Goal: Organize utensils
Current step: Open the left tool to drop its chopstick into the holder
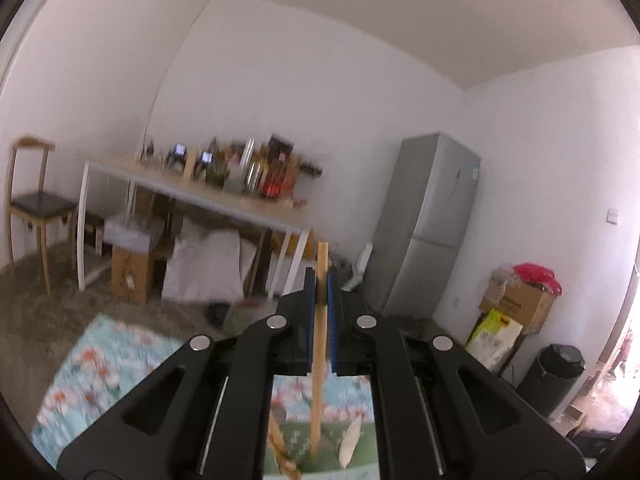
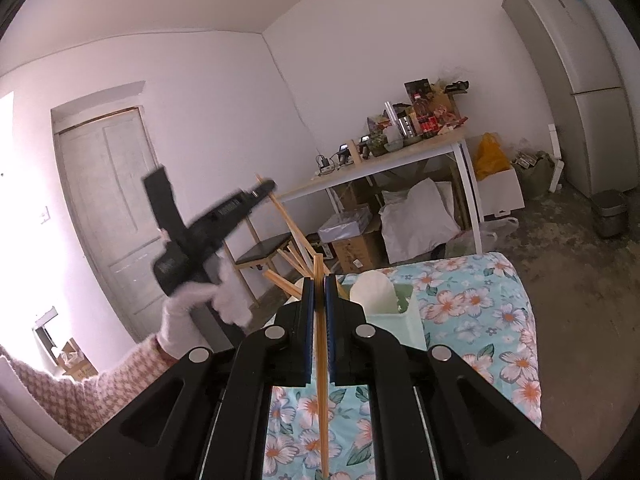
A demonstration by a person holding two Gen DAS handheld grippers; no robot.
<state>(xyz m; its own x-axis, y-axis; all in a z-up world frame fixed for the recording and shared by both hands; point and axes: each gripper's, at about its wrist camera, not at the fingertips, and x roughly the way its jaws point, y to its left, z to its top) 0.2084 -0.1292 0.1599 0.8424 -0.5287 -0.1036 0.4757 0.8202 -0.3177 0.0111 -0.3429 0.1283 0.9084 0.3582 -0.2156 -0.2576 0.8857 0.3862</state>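
On your left, the gloved left hand (image 2: 200, 300) carries the left gripper (image 1: 320, 320) raised and out to the side, its fingers pressed onto a single wooden chopstick (image 1: 320, 344) that stands nearly upright between the blue pads (image 1: 308, 320). Holding it that way keeps the lower tip hanging over the green holder (image 1: 320, 444) beneath, where another stick and a pale spoon-like piece already lean; it looks like you are lining it up to drop in, though the blur makes the exact alignment hard to judge. Moving right, your right gripper (image 2: 320, 320) pinches its own thin chopstick (image 2: 322, 380), again close to vertical, just in front of the pale green utensil holder (image 2: 400, 320) standing on the floral cloth (image 2: 480, 320). Several sticks already fan out of that holder toward the left, so the remaining work seems to be seating these two among them without knocking the holder.
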